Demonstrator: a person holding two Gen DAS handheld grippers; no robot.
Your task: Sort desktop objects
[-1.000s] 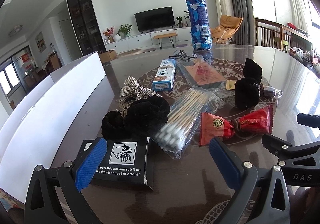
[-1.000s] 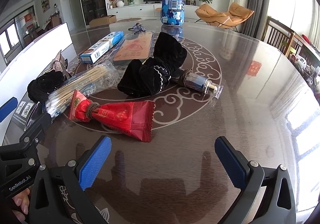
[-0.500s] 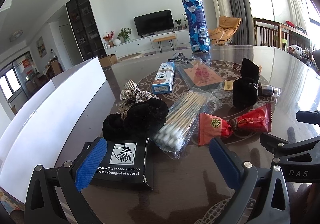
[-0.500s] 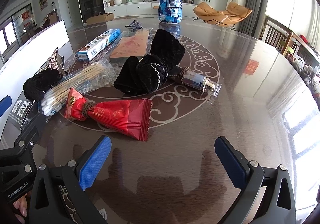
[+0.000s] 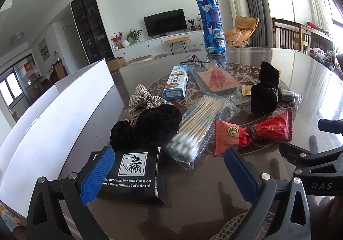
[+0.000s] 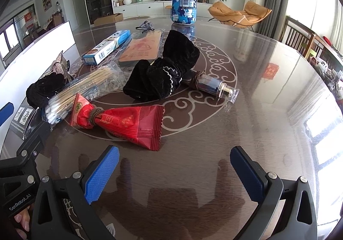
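Both claws are hanging spread and empty over the near edge of the counter [image 6: 268, 81]; sorting looks not yet begun. The left claw [image 5: 169, 172] is sitting nearest the black box [image 5: 130, 172] and swab pack [image 5: 197, 126]; the right claw [image 6: 174, 172] is facing the red packet [image 6: 126, 122]. Next, one must be lowering around a chosen item and closing.

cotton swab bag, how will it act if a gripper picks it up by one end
The swab bag is thin, crinkly clear film, so it will probably be slick and sag from an end grip. The wooden sticks inside look loose and may slide toward the low end. It looks light, and one edge lies against the black scrunchie, which may get nudged.
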